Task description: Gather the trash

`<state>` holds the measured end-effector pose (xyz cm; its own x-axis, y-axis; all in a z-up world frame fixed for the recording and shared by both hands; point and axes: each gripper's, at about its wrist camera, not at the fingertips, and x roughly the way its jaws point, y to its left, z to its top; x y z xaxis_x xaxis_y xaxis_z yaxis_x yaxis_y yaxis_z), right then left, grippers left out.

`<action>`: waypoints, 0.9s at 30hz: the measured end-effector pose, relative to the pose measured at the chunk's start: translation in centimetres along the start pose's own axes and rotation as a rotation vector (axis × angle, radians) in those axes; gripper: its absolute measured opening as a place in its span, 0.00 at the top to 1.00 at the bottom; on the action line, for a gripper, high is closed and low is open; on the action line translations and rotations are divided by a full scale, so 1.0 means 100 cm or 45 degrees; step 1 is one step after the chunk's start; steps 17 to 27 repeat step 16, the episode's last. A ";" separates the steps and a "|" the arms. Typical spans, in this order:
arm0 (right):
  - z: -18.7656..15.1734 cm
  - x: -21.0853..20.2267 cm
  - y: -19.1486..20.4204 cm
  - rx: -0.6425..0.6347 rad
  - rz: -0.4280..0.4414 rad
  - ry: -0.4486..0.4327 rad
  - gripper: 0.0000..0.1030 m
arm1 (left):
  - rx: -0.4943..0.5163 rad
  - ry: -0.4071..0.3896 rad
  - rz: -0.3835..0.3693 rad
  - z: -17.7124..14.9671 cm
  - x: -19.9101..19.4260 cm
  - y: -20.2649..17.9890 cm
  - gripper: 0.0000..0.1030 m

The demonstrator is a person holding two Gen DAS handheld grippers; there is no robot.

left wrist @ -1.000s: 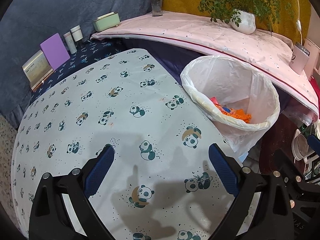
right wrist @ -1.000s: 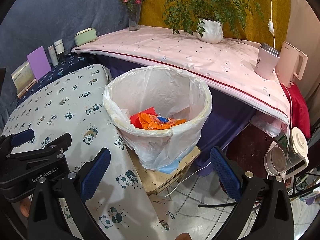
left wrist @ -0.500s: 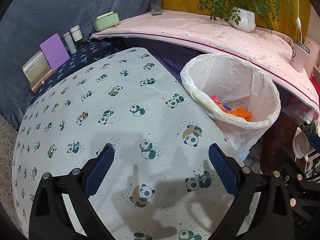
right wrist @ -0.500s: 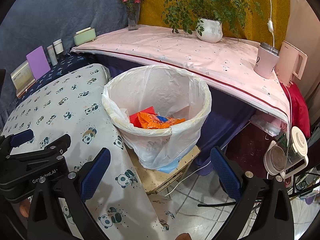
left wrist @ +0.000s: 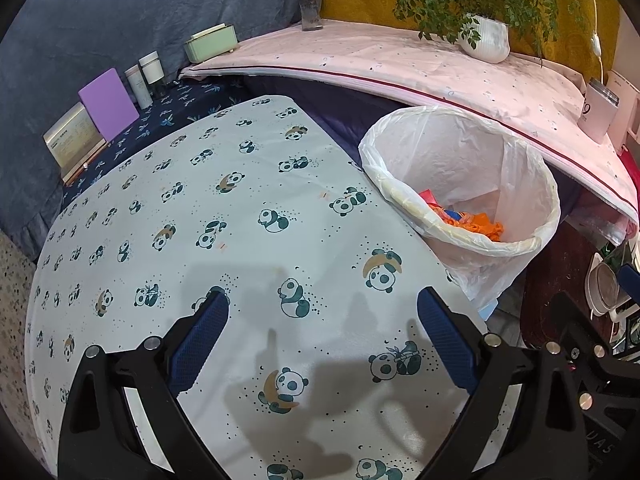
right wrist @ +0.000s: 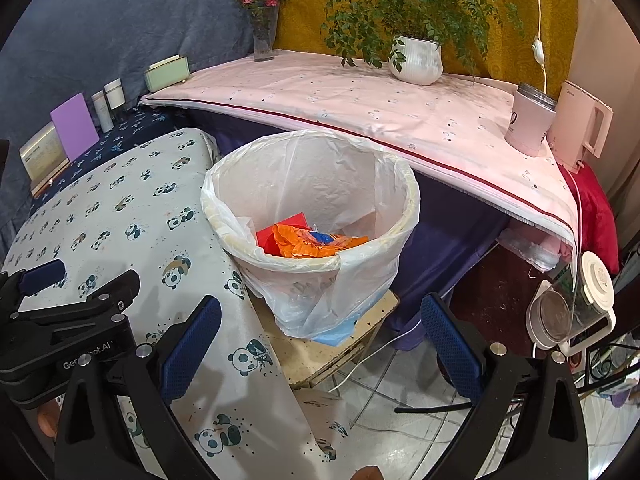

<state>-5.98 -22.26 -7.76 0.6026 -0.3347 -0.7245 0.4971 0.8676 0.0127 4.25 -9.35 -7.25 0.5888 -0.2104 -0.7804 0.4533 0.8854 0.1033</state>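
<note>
Holding two empty tongs, left tongs [left wrist: 322, 316], right tongs [right wrist: 320, 320], one bin [right wrist: 408, 184]

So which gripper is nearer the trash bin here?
Right. The right gripper hangs just in front of the trash bin, over its stool; the left gripper hovers over the panda tablecloth beside it.

Bin liner [right wrist: 320, 184]: thin translucent white plastic, crinkled, slight sheen. Trash [right wrist: 316, 240]: crumpled glossy orange wrapper. Tablecloth [left wrist: 224, 216]: smooth, panda print, soft sheen. Shelf cover [right wrist: 360, 104]: matt pink cloth. Pot [right wrist: 418, 60]: ribbed white, glazed look. Vase [right wrist: 264, 40]: clear glass. Finger pads [right wrist: 448, 344]: blue, textured; frames matt black plastic, metal screws. Floor [right wrist: 400, 412]: glossy tile.
</note>
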 end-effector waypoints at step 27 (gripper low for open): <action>0.000 0.000 -0.001 0.015 -0.011 0.004 0.07 | 0.010 0.012 -0.043 0.000 0.002 -0.003 0.12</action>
